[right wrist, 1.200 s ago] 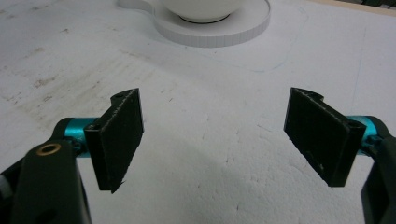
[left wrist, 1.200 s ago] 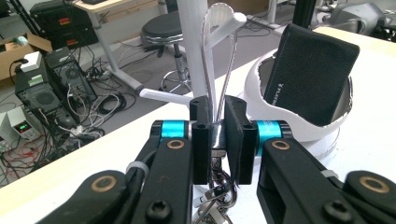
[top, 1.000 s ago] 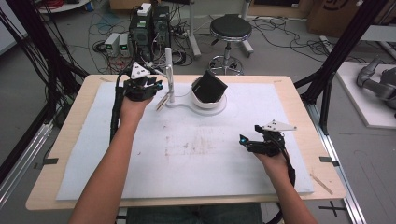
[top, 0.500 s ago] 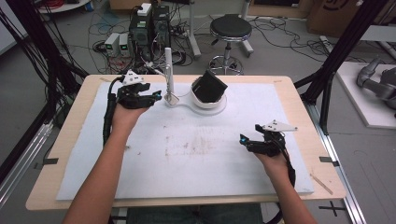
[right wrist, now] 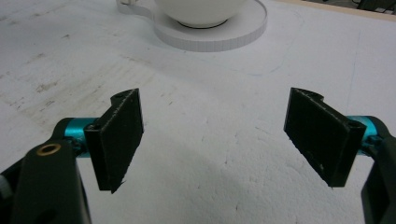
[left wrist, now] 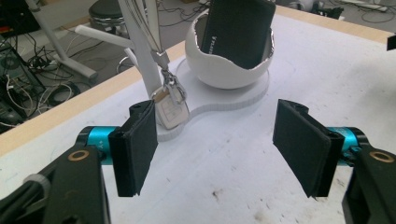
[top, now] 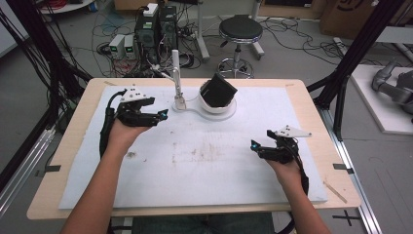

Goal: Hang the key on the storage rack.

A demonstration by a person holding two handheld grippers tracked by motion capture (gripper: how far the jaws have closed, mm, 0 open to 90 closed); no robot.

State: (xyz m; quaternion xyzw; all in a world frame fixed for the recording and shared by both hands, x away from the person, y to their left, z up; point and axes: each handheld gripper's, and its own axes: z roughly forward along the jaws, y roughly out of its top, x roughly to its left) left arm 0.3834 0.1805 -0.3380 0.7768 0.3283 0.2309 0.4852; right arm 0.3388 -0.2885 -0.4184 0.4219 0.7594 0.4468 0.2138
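A white stand (top: 195, 111) at the back of the table carries an upright post (top: 176, 73) and a white bowl (top: 217, 106). A black wallet (top: 218, 91) stands tilted in the bowl (left wrist: 219, 77). A key fob (left wrist: 171, 110) hangs by a clip from the post (left wrist: 140, 56), down at its foot. My left gripper (top: 160, 116) is left of the post and points at it; its jaws have just been opening and hold nothing (left wrist: 217, 151). My right gripper (top: 255, 146) rests open at the right over the white mat, nothing between its jaws (right wrist: 215, 135).
A white mat (top: 204, 161) covers most of the wooden table (top: 68, 151). Behind the far edge are a round stool (top: 240, 29) and computer boxes with cables (top: 153, 29). Black frame poles stand at both sides.
My left gripper has drawn back to the left, away from the post, and its jaws have opened. The key fob stays hanging at the post. The right gripper has not moved.
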